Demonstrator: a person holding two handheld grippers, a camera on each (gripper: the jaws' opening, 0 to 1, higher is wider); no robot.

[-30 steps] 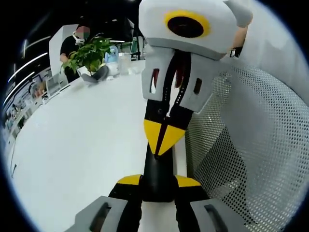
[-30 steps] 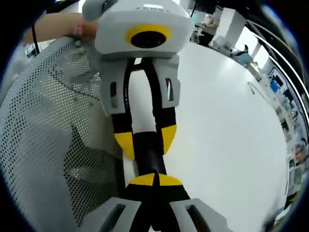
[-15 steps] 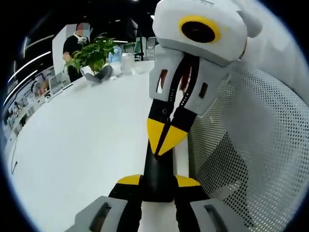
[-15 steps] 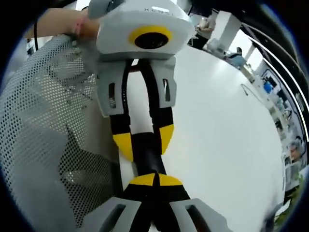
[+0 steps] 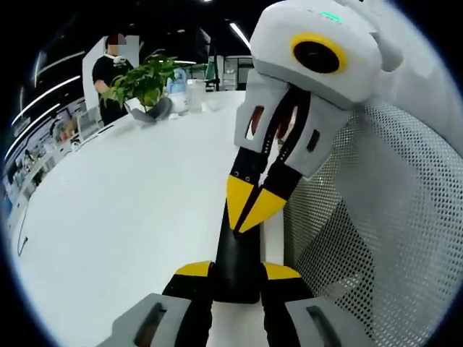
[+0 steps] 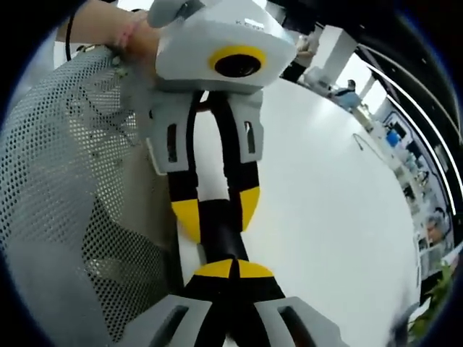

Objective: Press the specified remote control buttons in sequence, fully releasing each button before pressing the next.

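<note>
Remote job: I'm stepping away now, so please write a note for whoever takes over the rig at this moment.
Left gripper: shut on the black remote, white table beyond it.
Right gripper: shut, tips at the remote's upper face, touching or nearly so.
Done: cannot tell; the buttons are hidden.
Left: check where the sequence stands, release fully, then press the next button.

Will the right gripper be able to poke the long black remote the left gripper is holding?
Likely yes. The right gripper has its shut yellow tips right at the long black remote, which is clamped in the left gripper, with nothing between them.
</note>
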